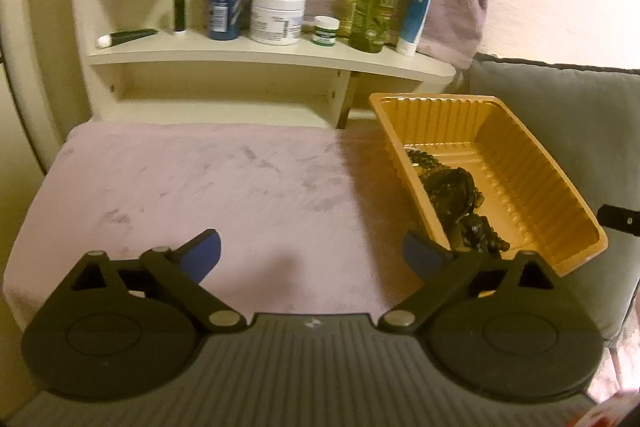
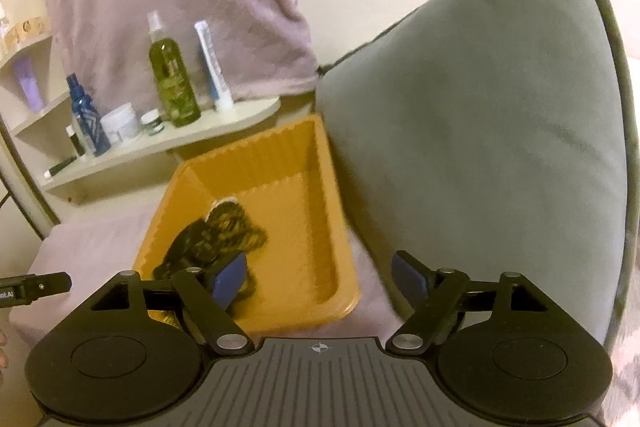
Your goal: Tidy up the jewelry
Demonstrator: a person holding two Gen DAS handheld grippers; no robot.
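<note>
Only left wrist view shows jar (image 1: pixel 277 17) label; tray (image 1: pixel 560 187) in both.

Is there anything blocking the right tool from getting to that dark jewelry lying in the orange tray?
Nothing visible does. The right tool is open above the near end of the orange tray, which has no lid, and the jewelry lies uncovered on its floor. The grey cushion only stands beside the tray, off to the right.

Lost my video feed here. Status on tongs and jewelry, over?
Left tongs open, empty. Right tongs open, empty. Jewelry piled in orange tray. Grey cushion tight against tray, nothing else in the way.
</note>
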